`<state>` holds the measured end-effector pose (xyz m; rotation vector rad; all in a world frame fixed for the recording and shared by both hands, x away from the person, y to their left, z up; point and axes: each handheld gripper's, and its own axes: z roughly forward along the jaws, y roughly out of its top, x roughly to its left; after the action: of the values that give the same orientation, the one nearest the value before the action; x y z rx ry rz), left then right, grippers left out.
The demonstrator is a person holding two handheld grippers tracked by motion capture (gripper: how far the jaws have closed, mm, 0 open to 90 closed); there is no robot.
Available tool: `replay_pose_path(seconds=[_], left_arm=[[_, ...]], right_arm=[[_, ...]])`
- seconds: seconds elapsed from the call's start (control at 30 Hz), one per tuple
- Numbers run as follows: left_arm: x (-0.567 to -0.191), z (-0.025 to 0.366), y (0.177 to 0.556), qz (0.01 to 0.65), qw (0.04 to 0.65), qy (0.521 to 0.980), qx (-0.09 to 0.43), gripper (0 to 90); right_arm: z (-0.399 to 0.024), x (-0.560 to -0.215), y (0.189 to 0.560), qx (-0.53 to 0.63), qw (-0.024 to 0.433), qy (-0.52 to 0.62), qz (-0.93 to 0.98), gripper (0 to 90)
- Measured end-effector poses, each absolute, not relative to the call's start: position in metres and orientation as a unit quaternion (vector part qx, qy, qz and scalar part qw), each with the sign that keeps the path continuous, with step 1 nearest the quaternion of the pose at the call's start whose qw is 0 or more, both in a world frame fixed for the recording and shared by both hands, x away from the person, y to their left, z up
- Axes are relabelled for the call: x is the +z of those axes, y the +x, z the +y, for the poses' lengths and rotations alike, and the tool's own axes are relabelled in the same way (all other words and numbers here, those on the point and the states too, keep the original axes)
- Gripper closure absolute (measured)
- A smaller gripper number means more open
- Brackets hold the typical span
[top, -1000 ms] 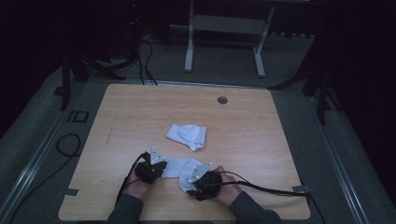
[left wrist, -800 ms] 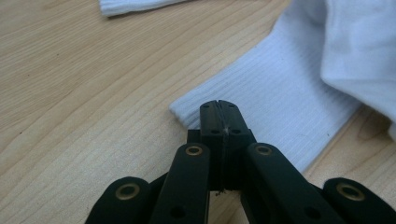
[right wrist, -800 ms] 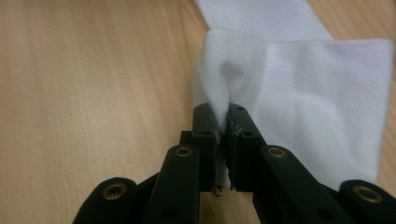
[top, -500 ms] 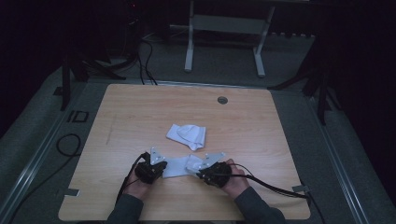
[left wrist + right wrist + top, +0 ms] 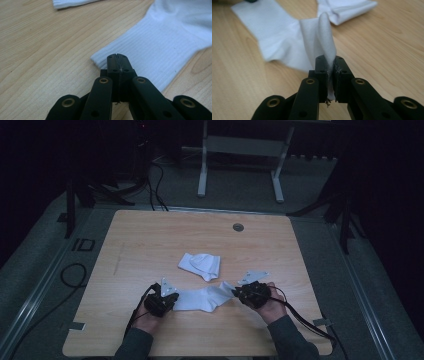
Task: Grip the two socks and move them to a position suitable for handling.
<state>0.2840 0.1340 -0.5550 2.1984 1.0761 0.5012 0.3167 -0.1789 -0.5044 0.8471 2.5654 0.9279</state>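
Near the counter's [image 5: 150, 235] front edge a white sock [image 5: 202, 298] lies stretched flat, the left gripper's [image 5: 169, 299] jaws together at its ribbed cuff and the right gripper's [image 5: 236, 292] jaws clamped on its toe, so folding likely remains, while a folded sock [image 5: 200, 265] rests mid-counter.

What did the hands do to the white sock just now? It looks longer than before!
The right tongs have just been closing, and they now pinch the toe end of the sock. The right hand carried that end out to the right, so the sock, bunched up a moment ago, now lies stretched out. The left tongs stayed put, shut on the ribbed cuff. The folded sock farther up the table did not move.
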Motion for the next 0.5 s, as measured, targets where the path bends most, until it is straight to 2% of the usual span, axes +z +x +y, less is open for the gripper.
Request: replay_pose_path(seconds=[0.3, 0.5], left_arm=[[-0.555, 0.134, 0.284, 0.404, 0.313, 0.838, 0.192, 90.0], [-0.554, 0.135, 0.284, 0.402, 0.313, 0.839, 0.191, 90.0]], right_arm=[[-0.192, -0.508, 0.321, 0.306, 0.144, 0.317, 0.886, 80.0], [-0.202, -0.506, 0.325, 0.292, 0.164, 0.331, 0.882, 61.7]])
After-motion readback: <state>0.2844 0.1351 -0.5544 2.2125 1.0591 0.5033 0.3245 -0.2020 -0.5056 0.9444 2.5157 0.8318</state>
